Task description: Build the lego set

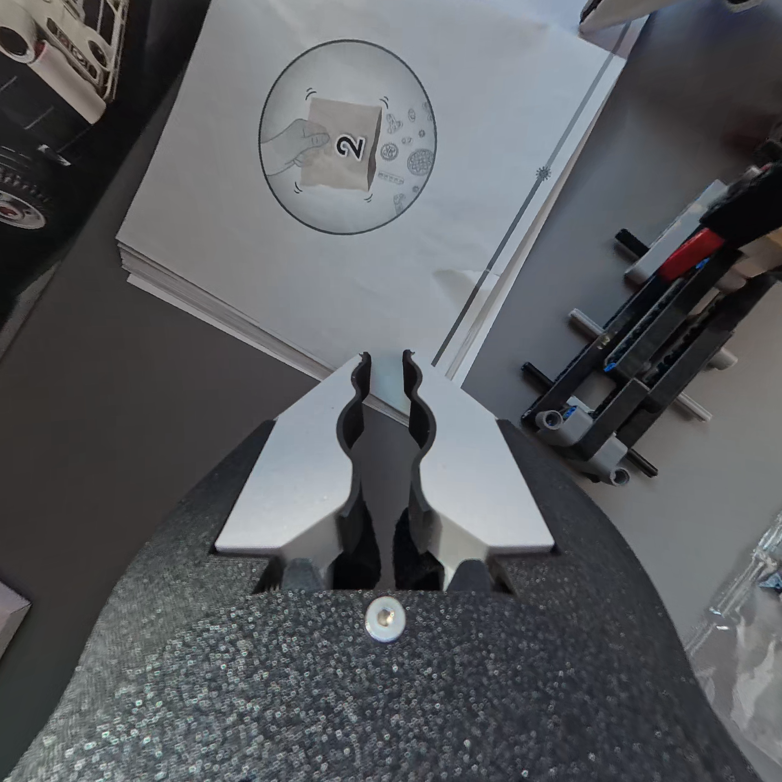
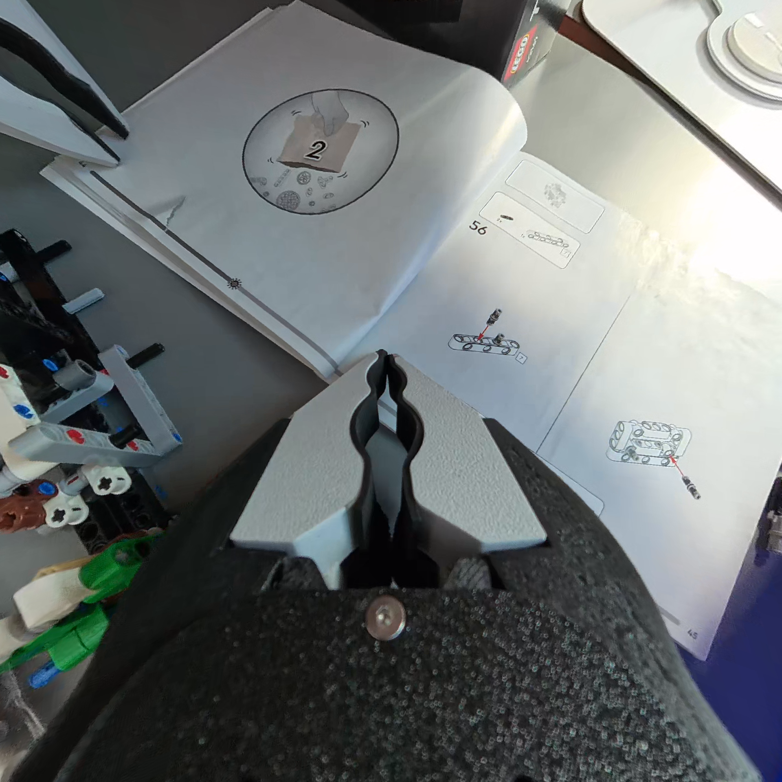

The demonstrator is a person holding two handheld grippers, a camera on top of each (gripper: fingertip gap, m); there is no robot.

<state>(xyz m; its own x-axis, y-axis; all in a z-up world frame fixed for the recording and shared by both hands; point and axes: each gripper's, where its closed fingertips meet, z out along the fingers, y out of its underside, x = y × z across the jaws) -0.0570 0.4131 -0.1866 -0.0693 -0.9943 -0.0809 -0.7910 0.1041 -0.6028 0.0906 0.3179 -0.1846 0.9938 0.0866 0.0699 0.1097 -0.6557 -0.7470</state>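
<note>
Left gripper (image 1: pixel 385 357) hovers over the near corner of the open instruction booklet (image 1: pixel 338 271); jaws stand slightly apart, nothing between the pads, only page behind the gap. Right gripper (image 2: pixel 387 355) sits over the booklet's lower edge near the spine fold (image 2: pixel 381 313), jaws pressed together at the tips, nothing visibly pinched. The left-hand page (image 2: pixel 271 237) curls up at the fold and shows a circled bag drawing (image 1: pixel 347 139). A partly built brick model (image 1: pixel 634 364) with black and grey beams lies just beside the booklet on the grey table (image 1: pixel 127 402). Loose green and white pieces (image 2: pixel 76 592) lie nearer the right gripper.
</note>
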